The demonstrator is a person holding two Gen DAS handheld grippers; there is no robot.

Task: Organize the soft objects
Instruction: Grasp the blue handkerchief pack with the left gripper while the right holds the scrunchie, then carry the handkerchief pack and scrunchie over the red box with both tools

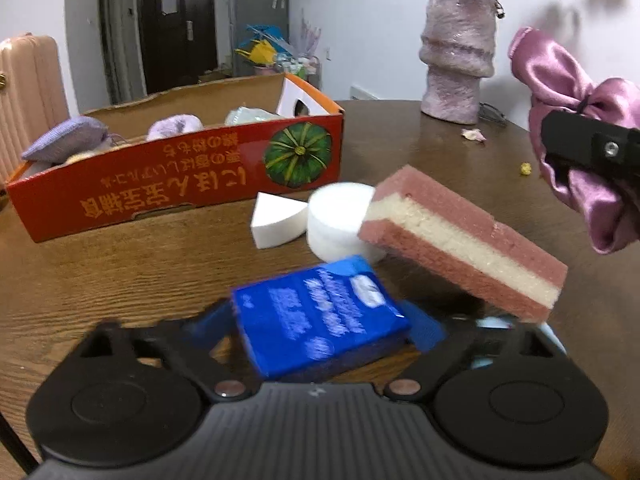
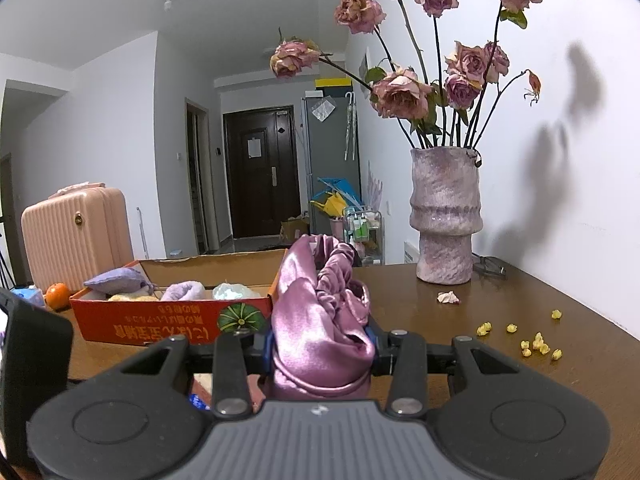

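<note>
At six o'clock on table (image 1: 120, 256): blue packet (image 1: 320, 316) between wide-open left gripper (image 1: 320, 326) fingers, grip unconfirmed. Risk: closing askew, nudging pink sponge (image 1: 464, 240) at two o'clock. Right gripper (image 2: 320, 350) clamped on satin scrunchie (image 2: 320, 320); box (image 1: 176, 184) at ten o'clock.

You are working in a lived-in home, at a round wooden table (image 2: 520, 360) set against a white wall. A purple vase (image 2: 446, 216) of dried roses (image 2: 400, 92) stands on it, with petals scattered nearby. Behind you see a hallway ending in a dark entrance door (image 2: 262, 176), a pink suitcase (image 2: 76, 236) parked beside the table, a grey cabinet (image 2: 332, 152) with umbrellas hung on it, and a small cart of toiletries (image 2: 362, 228).
</note>
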